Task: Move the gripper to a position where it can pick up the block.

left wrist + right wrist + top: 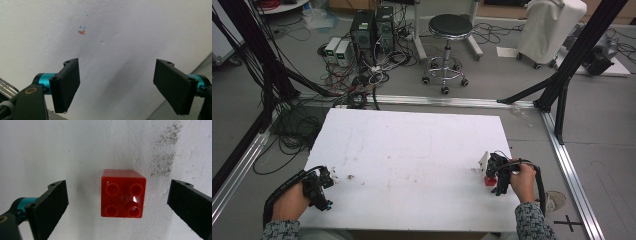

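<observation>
A red toy brick [123, 193] with four studs on top stands on the white table [412, 160], seen also in the high view as a red brick [489, 180] near the right edge. My right gripper [117, 202] hangs right over it, open, jaws wide on either side and not touching it. In the high view that right gripper [498, 175] is held by a hand at the table's right. My left gripper [116, 85] is open over bare white tabletop, and the left gripper [323, 182] sits at the table's left front corner.
A small orange and blue mark [81, 31] is on the tabletop ahead of the left gripper. Dark speckles [165, 152] stain the surface beyond the brick. Past the table stand a stool [447, 45], computer boxes [372, 30], cables and black frame legs [562, 75].
</observation>
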`<action>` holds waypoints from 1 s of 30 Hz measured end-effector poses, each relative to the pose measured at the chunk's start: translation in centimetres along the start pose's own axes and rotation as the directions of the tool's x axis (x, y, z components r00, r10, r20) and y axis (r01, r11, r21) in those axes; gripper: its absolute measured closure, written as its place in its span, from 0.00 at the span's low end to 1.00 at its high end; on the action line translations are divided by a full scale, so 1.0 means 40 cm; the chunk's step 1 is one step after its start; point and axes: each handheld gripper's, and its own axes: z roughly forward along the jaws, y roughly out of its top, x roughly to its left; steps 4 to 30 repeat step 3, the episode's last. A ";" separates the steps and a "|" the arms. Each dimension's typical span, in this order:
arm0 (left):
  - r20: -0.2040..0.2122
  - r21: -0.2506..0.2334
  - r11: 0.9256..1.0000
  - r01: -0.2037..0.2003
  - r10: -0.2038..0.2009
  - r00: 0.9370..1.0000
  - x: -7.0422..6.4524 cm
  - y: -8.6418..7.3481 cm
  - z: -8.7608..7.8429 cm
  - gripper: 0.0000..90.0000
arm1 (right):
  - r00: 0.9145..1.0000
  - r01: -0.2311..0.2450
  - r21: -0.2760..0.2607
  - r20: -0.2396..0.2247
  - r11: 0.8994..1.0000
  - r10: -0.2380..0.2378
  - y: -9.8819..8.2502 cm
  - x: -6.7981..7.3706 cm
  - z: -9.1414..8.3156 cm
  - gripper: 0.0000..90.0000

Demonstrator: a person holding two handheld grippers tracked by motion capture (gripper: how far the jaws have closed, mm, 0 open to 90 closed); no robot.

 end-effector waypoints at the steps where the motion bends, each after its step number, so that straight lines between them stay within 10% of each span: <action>1: 0.003 0.000 1.000 0.007 -0.007 1.000 -0.001 0.000 0.000 0.24 | 1.000 -0.001 -0.001 0.000 1.000 0.001 -0.001 0.000 -0.001 0.03; 30: -0.001 -0.001 1.000 0.000 0.000 1.000 0.000 0.000 0.001 0.24 | 1.000 -0.008 -0.011 0.007 1.000 0.008 -0.003 0.000 -0.006 0.03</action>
